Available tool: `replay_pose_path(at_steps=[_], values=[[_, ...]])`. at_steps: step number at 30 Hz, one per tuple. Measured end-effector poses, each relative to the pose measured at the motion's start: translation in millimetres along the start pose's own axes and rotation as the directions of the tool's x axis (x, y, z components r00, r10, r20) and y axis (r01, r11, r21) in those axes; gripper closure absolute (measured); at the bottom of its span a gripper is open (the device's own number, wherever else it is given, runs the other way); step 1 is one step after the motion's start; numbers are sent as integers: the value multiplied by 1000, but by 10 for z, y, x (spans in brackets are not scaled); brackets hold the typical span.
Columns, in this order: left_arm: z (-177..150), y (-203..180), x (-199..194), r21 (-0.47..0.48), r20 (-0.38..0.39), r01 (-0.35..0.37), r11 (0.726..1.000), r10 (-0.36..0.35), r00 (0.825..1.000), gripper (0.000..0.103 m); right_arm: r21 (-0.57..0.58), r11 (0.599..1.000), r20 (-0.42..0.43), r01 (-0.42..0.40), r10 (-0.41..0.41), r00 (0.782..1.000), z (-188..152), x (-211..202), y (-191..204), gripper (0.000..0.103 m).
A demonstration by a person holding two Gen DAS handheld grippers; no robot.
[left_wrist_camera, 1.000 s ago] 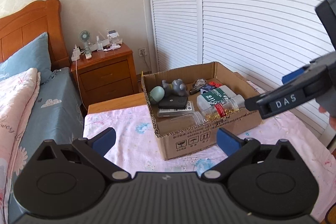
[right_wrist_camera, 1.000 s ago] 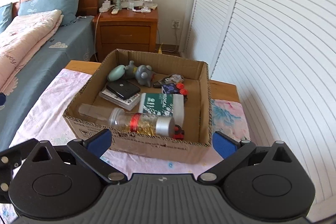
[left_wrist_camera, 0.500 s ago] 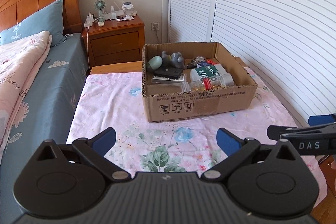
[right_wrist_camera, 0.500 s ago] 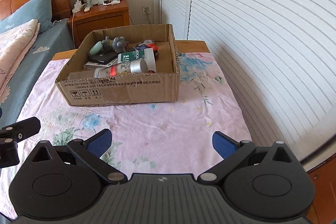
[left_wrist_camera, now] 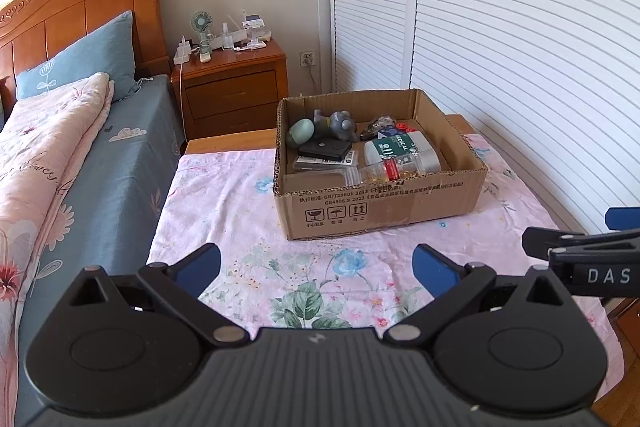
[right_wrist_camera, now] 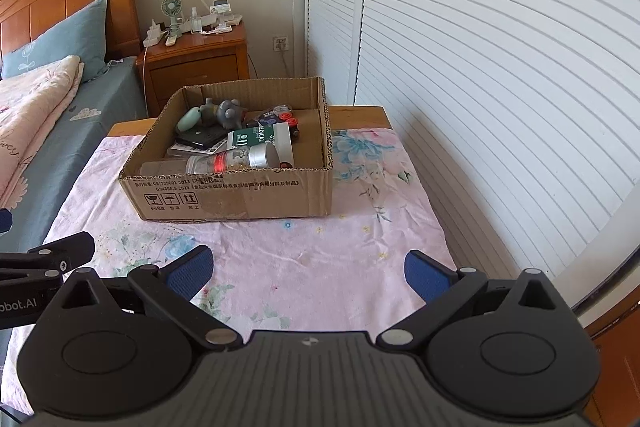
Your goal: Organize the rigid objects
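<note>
Cardboard box holding two bottles, one wallet, left gripper and right gripper spread apart, empty.

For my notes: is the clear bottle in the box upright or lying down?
Lying down: the clear bottle rests sideways along the cardboard box's front wall.

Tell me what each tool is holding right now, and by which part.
Nothing is held. The left tool and right tool are both open and empty, short of the cardboard box.
</note>
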State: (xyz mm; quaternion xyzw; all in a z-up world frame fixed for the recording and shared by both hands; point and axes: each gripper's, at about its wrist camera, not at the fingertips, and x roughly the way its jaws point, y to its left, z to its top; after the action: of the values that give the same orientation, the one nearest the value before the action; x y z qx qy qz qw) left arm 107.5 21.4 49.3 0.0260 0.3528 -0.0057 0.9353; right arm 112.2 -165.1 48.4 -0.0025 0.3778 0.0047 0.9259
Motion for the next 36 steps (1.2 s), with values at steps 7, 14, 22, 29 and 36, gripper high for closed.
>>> replay_pose_path(at_steps=[7, 14, 22, 29, 36], values=[[-20, -14, 51, 3, -13, -12, 1000, 13, 1000, 1, -4, 1000, -5, 9, -9, 1000, -16, 25, 9, 0], [-19, -9, 83, 3, -18, -17, 1000, 17, 1000, 1, -10, 1000, -11, 6, -6, 1000, -11, 62, 32, 0], [-15, -12, 94, 4, -18, -15, 1000, 15, 1000, 1, -12, 1000, -13, 7, -7, 1000, -4, 73, 37, 0], [-11, -25, 96, 7, -19, -8, 1000, 8, 1000, 1, -9, 1000, -11, 10, -10, 1000, -5, 78, 27, 0], [-20, -22, 101, 5, -21, -1, 1000, 1, 1000, 1, -9, 1000, -11, 12, -12, 1000, -6, 78, 30, 0]])
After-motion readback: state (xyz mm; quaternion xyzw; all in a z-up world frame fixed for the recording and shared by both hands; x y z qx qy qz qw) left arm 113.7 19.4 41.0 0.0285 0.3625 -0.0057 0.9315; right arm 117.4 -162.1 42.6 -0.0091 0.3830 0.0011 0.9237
